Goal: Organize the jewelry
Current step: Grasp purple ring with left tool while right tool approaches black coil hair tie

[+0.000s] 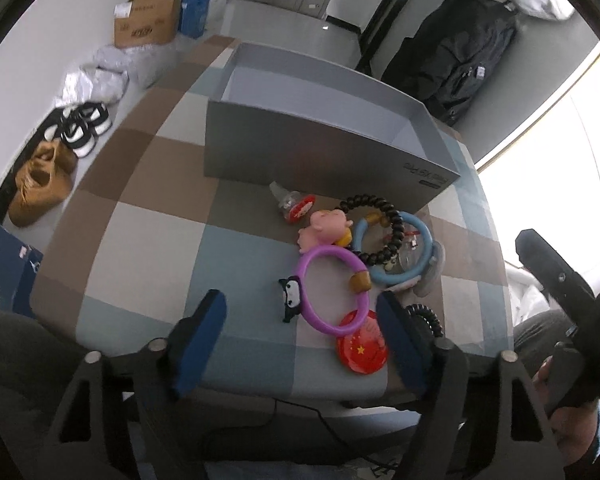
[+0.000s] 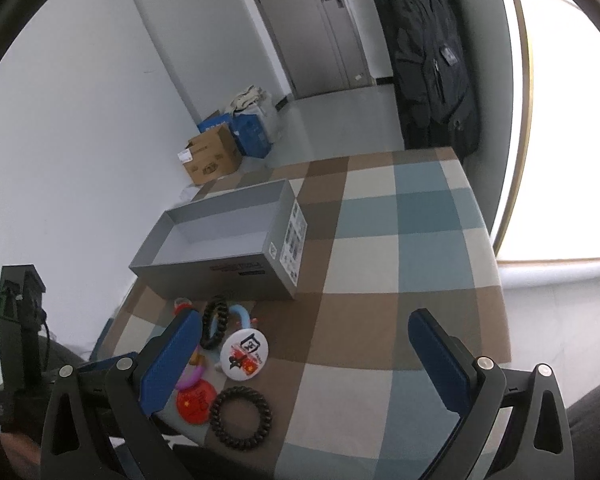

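**Grey box waiting, trinkets bunched at its front wall**

Grey cardboard is serving as the landmark: the open box (image 1: pixel 324 148) is sitting empty on the checked tablecloth (image 1: pixel 148 232), and every piece is lying in front of its near wall.

Reading left to right from the left wrist view, the left gripper (image 1: pixel 300 344) is hovering released, jaws spread wide and holding nothing, just short of the pile. Nearest the box a small red-capped charm (image 1: pixel 296 206) is lying, then a pink figure (image 1: pixel 324 232). In front of them the purple ring (image 1: pixel 332 292) is carrying a black cat charm (image 1: pixel 291 294). Rightward, a dark bead bracelet (image 1: pixel 380 228) is crossing a blue ring (image 1: pixel 404 256), and a red badge (image 1: pixel 362 350) is resting closest to the table edge. The right gripper (image 2: pixel 304 360) is also gaping, empty, above a black coil hair tie (image 2: pixel 240 416) and a white badge (image 2: pixel 244 354).

Counting: one box, two plastic rings, one bead bracelet, one coil tie clearly seen, two badges, three small charms.

The purple ring is probably the easiest first pick; pinching across its bare band, away from the cat charm and the overlapping badge, should be lifting it without dragging neighbours along.
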A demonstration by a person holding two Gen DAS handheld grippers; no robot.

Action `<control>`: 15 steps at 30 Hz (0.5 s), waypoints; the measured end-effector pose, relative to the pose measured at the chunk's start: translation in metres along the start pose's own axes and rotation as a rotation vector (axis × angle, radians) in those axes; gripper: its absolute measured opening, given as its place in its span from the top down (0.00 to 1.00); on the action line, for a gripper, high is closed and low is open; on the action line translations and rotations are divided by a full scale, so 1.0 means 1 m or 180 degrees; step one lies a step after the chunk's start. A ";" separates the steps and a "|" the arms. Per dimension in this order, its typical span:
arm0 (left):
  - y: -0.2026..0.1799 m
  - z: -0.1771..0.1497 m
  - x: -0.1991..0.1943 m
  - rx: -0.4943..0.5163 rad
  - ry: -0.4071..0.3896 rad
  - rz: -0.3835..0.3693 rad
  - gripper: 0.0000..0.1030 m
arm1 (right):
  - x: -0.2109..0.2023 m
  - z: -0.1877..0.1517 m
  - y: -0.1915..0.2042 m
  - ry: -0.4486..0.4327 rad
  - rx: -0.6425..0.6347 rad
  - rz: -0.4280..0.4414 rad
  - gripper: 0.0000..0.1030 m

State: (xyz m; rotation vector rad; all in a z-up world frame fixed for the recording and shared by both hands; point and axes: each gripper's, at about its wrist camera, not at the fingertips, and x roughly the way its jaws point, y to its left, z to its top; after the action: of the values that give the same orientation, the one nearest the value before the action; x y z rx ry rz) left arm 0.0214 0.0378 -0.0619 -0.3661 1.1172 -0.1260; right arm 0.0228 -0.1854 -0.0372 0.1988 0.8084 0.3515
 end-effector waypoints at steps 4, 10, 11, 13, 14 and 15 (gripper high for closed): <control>0.008 0.003 0.001 -0.0161 0.0043 -0.0111 0.52 | 0.005 0.001 -0.002 0.0049 0.0042 0.0021 0.00; 0.006 0.004 0.006 -0.0166 0.0076 -0.0108 0.80 | 0.008 0.002 0.000 0.0095 0.0024 0.0087 0.00; 0.006 0.005 0.007 -0.0118 0.0059 -0.0048 0.83 | 0.008 0.001 0.000 0.0094 0.0019 0.0091 0.00; 0.004 0.005 0.009 -0.0028 0.0083 -0.0028 0.88 | 0.008 0.002 0.001 0.0097 0.0018 0.0089 0.00; 0.004 0.005 0.009 -0.0009 0.0077 -0.0011 0.89 | 0.008 0.001 0.000 0.0098 0.0023 0.0093 0.00; 0.004 0.007 0.009 0.0019 0.0068 0.0022 0.90 | 0.008 0.001 0.001 0.0096 0.0028 0.0092 0.00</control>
State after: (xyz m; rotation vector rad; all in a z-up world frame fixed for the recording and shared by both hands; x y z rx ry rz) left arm 0.0316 0.0404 -0.0687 -0.3560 1.1388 -0.1274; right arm 0.0288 -0.1818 -0.0418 0.2140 0.8375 0.3791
